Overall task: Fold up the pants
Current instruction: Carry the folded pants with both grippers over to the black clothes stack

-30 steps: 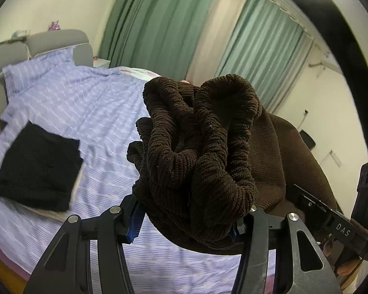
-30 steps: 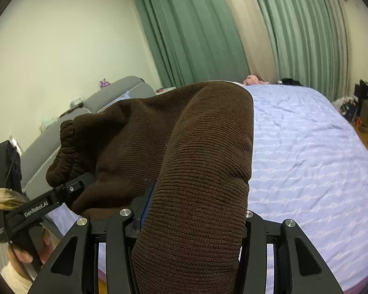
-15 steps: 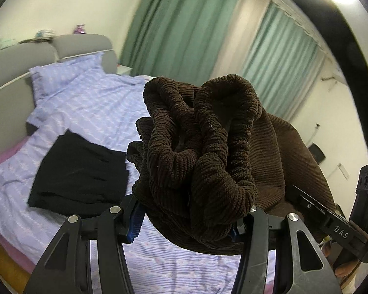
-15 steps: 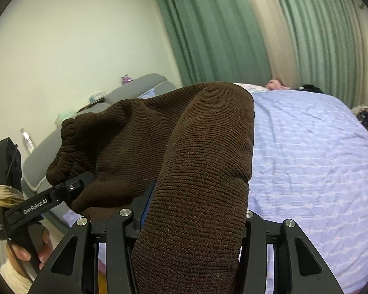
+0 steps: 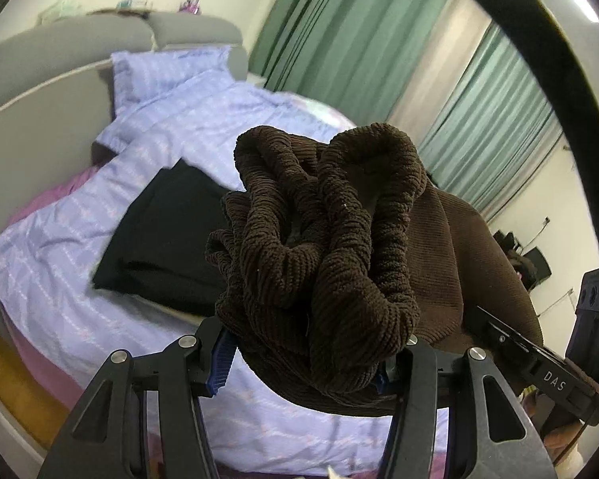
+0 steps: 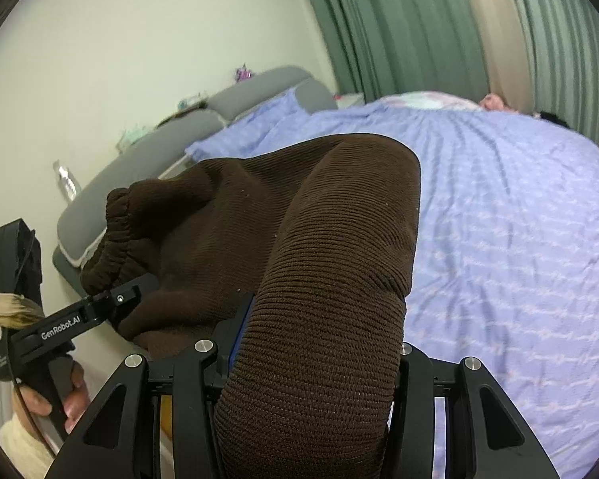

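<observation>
Brown knit pants [image 5: 319, 247] are held in the air above the bed between both grippers. My left gripper [image 5: 303, 355] is shut on the bunched elastic waistband end. My right gripper [image 6: 315, 359] is shut on a thick fold of the same pants [image 6: 331, 263]. The fabric hides the fingertips of both. The left gripper [image 6: 80, 319] also shows in the right wrist view at lower left, and the right gripper [image 5: 539, 367] shows at the right of the left wrist view.
A bed with a lilac striped cover [image 5: 60, 247] lies below, also in the right wrist view [image 6: 519, 239]. A folded black garment [image 5: 167, 239] lies on it near the pillow [image 5: 167, 72]. A grey headboard [image 5: 80, 40] and green curtains [image 5: 359, 20] stand behind.
Both grippers have swung with the pants toward the head of the bed. The black garment and headboard have come closer to the centre of the left wrist view. The grips are unchanged.
</observation>
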Available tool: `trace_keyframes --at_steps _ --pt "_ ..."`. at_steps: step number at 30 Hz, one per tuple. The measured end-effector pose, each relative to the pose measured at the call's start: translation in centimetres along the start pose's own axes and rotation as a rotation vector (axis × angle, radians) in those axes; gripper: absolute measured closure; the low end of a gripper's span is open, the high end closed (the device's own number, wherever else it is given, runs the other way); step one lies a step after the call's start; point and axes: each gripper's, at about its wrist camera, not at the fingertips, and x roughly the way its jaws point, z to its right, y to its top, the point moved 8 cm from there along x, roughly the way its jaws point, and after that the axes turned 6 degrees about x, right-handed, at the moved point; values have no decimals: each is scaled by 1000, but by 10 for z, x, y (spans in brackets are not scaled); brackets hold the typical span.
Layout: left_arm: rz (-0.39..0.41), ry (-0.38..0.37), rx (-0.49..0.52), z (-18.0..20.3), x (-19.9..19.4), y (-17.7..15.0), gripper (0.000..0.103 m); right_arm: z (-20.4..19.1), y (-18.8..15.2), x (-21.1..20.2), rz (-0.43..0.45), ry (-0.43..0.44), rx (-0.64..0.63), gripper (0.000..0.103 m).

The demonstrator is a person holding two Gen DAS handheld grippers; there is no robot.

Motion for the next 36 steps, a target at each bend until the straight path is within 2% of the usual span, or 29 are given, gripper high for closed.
trace_keyframes --at_steps 7,10,13,20,26,30,33,35,36 --pt "-203 -15 -23 -90 29 -13 50 -32 -42 72 -168 -2 131 57" --pt "-232 -27 -20 -116 42 -5 50 -40 -53 101 -209 6 193 57" --pt "-236 -34 25 -135 58 13 50 -55 -57 132 -219 -2 219 57" --pt "-213 -77 62 -172 122 72 50 -66 -8 211 -211 -61 188 57" --pt "-219 -141 16 -190 196 110 50 -48 37 265 -203 -120 164 57" --pt "-241 -151 -29 -200 235 111 50 -31 52 299 -211 -165 134 57" --pt "-295 -139 -81 -213 259 100 48 -23 50 324 -258 -192 132 55" --pt "-335 -130 -116 -223 268 89 40 -20 43 334 -288 -206 139 51" --pt "-358 -101 -124 -230 270 84 36 -19 38 337 -295 -220 134 48"
